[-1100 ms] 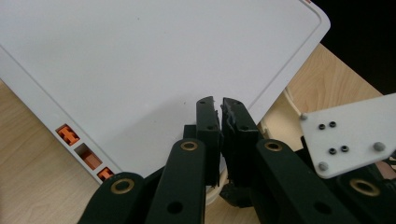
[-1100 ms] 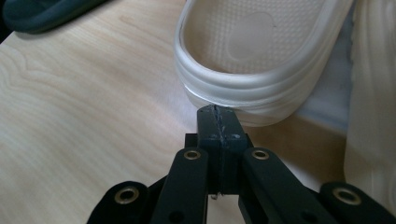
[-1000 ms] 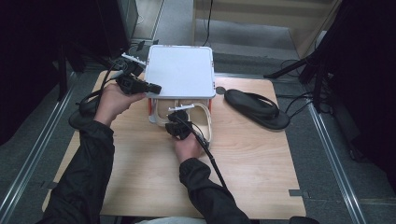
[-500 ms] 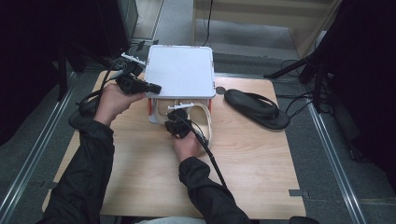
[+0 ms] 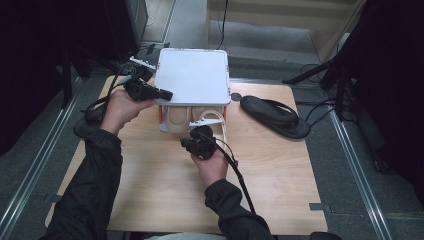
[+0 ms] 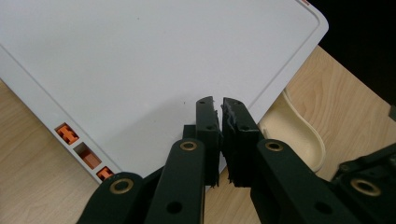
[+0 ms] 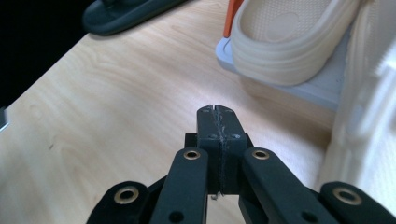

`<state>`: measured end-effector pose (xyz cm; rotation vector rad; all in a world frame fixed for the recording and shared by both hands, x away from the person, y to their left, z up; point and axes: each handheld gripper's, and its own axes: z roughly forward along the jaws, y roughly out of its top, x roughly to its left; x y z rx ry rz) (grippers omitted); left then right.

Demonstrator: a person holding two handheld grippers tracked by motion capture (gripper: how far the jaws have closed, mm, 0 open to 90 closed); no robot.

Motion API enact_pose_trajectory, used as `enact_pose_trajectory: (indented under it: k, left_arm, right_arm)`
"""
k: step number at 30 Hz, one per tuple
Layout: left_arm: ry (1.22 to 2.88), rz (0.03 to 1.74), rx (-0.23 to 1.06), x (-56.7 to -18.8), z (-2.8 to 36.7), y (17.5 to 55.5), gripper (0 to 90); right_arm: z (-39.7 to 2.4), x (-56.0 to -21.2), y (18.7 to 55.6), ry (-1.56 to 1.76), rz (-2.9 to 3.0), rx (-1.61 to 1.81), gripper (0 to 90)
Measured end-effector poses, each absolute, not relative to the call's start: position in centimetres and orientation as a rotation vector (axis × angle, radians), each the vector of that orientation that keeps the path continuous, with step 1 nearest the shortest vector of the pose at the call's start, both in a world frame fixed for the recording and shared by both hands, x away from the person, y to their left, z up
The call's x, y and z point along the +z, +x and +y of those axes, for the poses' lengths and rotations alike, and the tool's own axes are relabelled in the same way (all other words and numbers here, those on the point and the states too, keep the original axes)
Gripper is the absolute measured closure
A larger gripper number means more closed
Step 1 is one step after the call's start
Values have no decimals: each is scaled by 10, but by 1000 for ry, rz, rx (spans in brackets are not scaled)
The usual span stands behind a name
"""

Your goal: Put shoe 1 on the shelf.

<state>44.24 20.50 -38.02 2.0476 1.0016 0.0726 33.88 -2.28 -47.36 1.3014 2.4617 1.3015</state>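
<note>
A white rack with a flat square top (image 5: pixel 192 75) and orange posts (image 7: pixel 231 18) stands at the table's far edge. Cream slippers (image 5: pixel 176 116) lie on its lower shelf under the top. My left gripper (image 5: pixel 167 93) rests on the top's near left corner, jaws shut with nothing seen between them; the left gripper view has the same jaws (image 6: pixel 221 105) over the white top (image 6: pixel 140 60). My right gripper (image 5: pixel 196 135) hovers just in front of the rack, shut and empty. Its tips (image 7: pixel 215 112) hang over bare wood, with a cream slipper (image 7: pixel 289 42) beyond.
A black slipper (image 5: pixel 274 116) lies on the wooden table (image 5: pixel 165 200) to the right of the rack, also in the right gripper view as the black slipper (image 7: pixel 121 14). Cables trail off the table's left side. Dark floor and metal rails surround the table.
My right gripper has drawn back from the rack's front toward the person and risen slightly. The left gripper has stayed on the rack top.
</note>
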Motion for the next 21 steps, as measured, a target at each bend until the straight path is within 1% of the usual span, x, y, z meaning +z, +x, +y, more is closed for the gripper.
enact_pose_trajectory:
  k: [9, 14, 21]
  left_arm:
    - [2045, 1006, 73, -380, 205, 442, 853]
    - [2042, 1009, 68, -380, 205, 442, 852]
    - [2041, 1008, 68, -380, 205, 442, 851]
  right_arm:
    - [-57, -463, 312, 1266, 2470, 1362, 896]
    - [-74, -456, 298, 1225, 2452, 1323, 899]
    - [-96, -465, 284, 1241, 2451, 1230, 898]
